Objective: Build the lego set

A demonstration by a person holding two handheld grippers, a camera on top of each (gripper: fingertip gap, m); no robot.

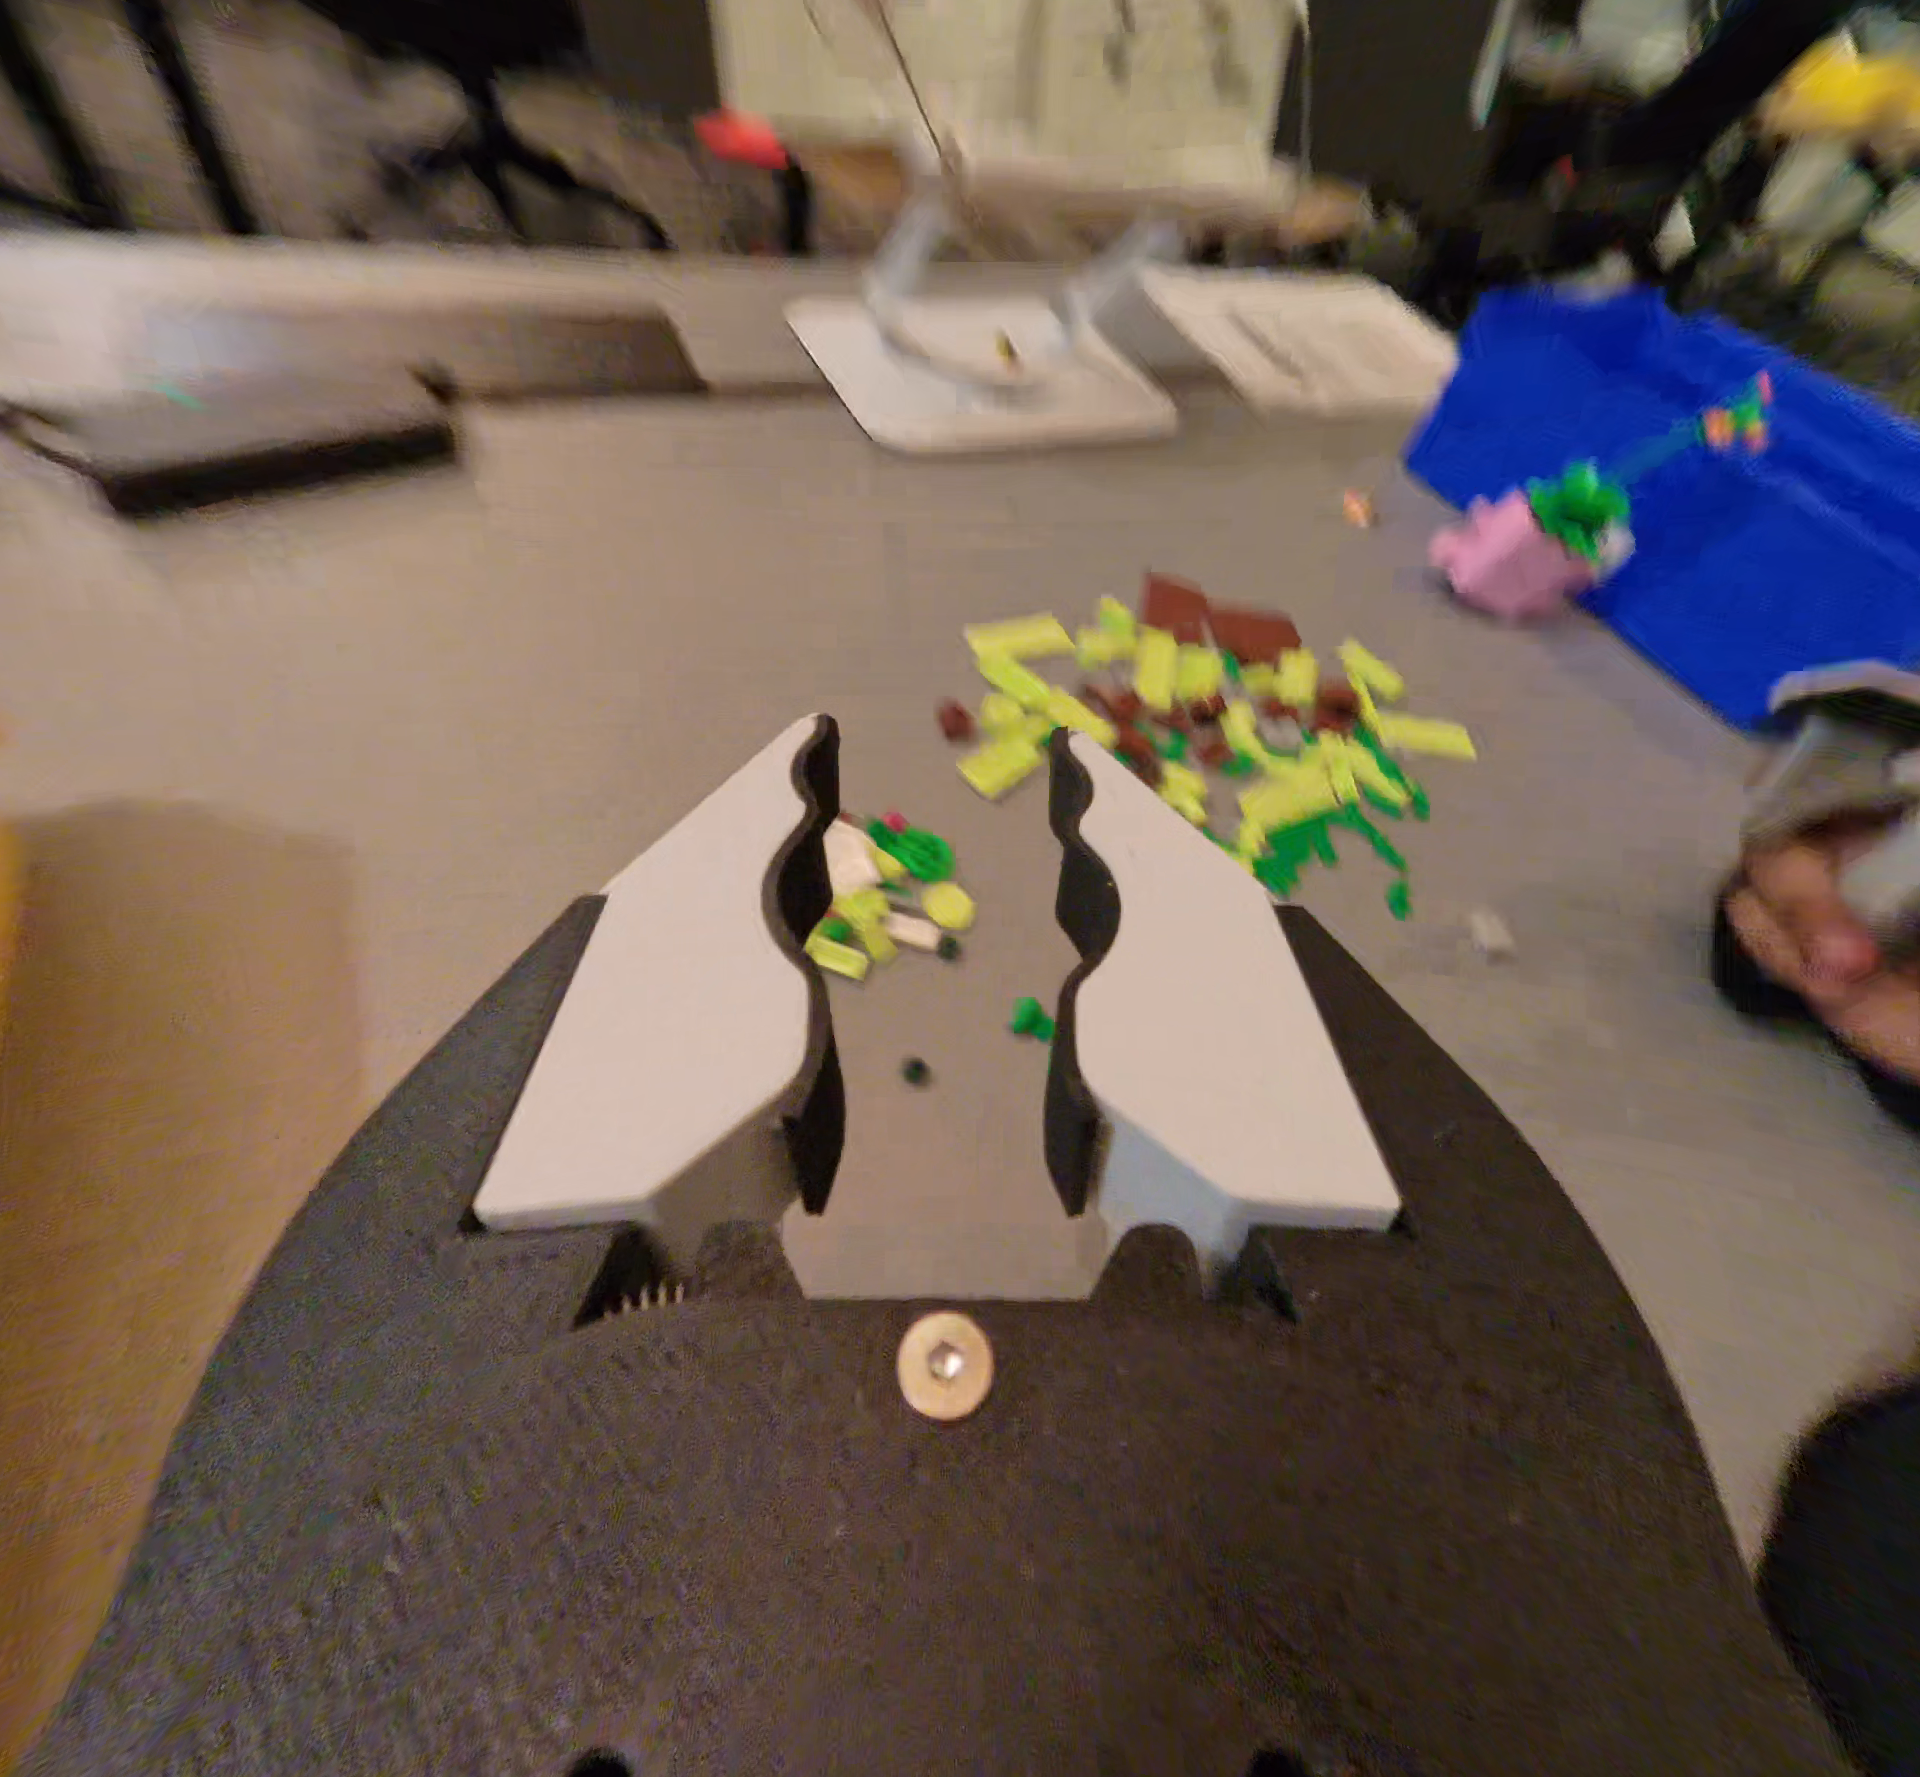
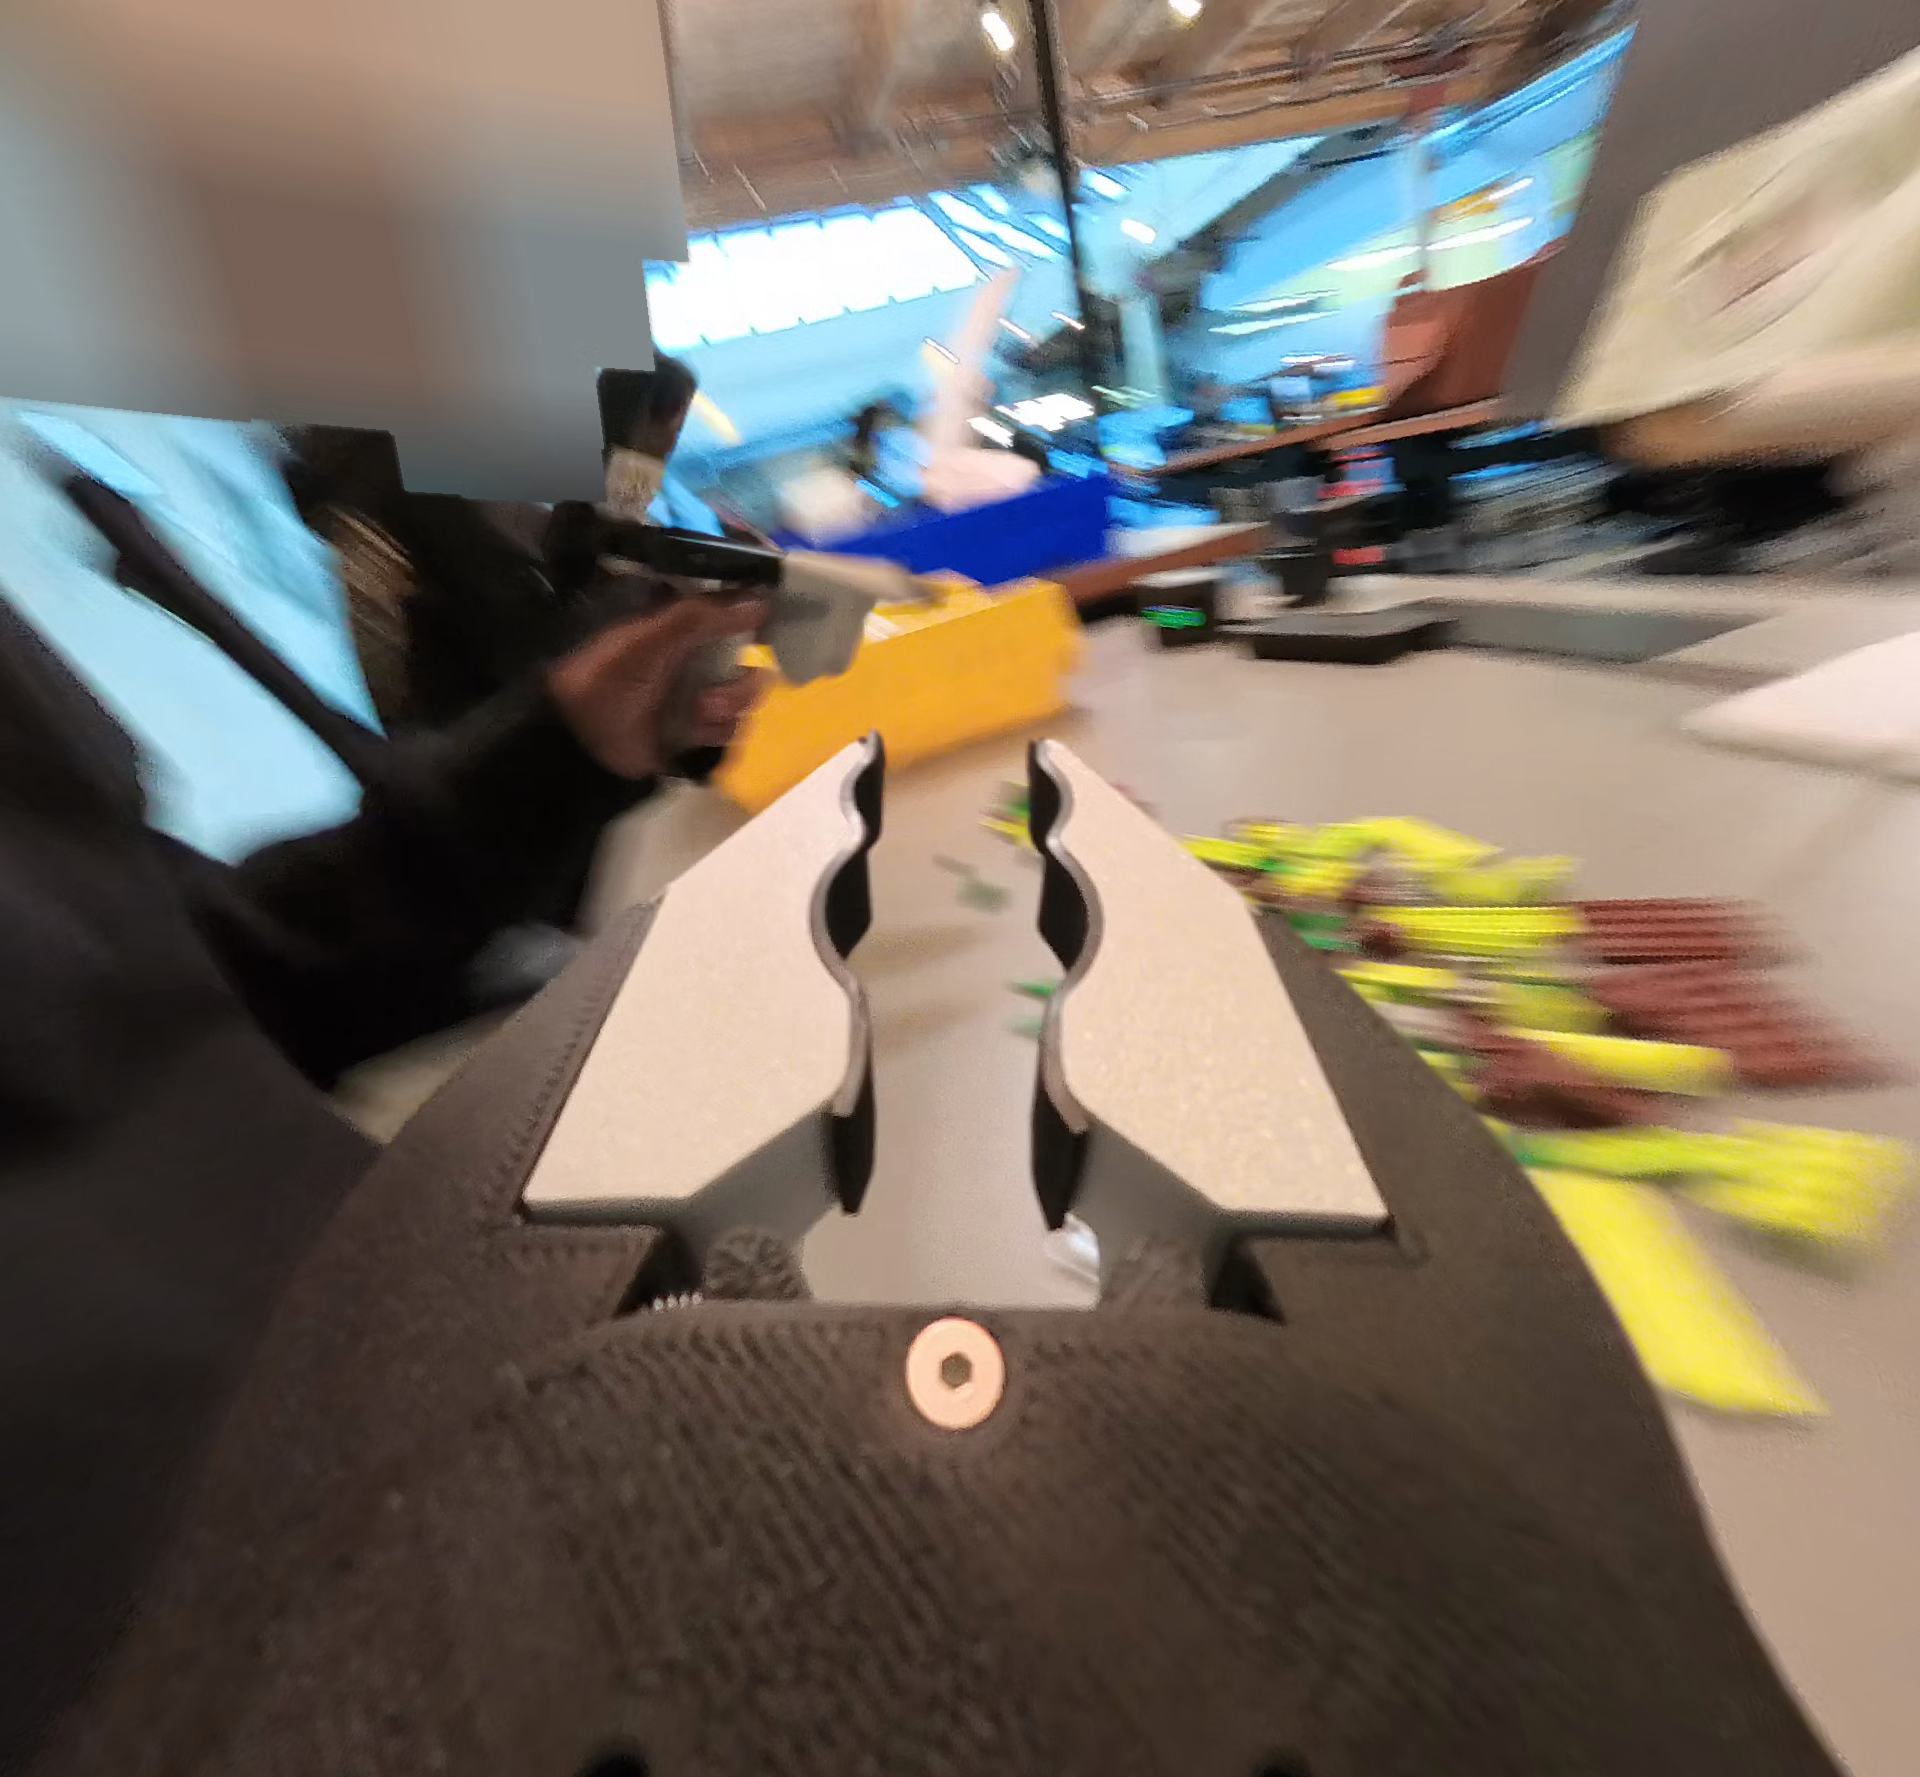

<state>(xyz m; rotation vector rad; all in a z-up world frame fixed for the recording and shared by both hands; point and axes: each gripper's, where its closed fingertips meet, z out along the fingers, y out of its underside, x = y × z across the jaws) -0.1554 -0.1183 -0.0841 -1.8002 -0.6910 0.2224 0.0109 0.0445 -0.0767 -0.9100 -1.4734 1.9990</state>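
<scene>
The left gripper (image 1: 943, 740) hangs above the grey desk (image 1: 623, 605), jaws a narrow gap apart and empty. Below that gap lies a small clump of bricks (image 1: 894, 891); the main brick pile (image 1: 1205, 751) sits just to its right, and a pink-and-green built piece (image 1: 1527, 548) rests farther right against a blue box (image 1: 1704, 522). The right gripper (image 2: 954, 756) is likewise slightly parted and holds nothing, with the pile low at its right.

Risks, as I judge them: the bricks are tiny and lie loose and overlapping, so a closing jaw could pinch two at once, flick one off the desk, or scatter the clump. Both views are smeared, which suggests quick motion and an imprecise approach.

Brick shapes and studs are unreadable. The left finger covers part of the clump. The yellow box (image 2: 914, 678) is partly hidden, and the right hand (image 1: 1818, 927) is cut off at the edge.
</scene>
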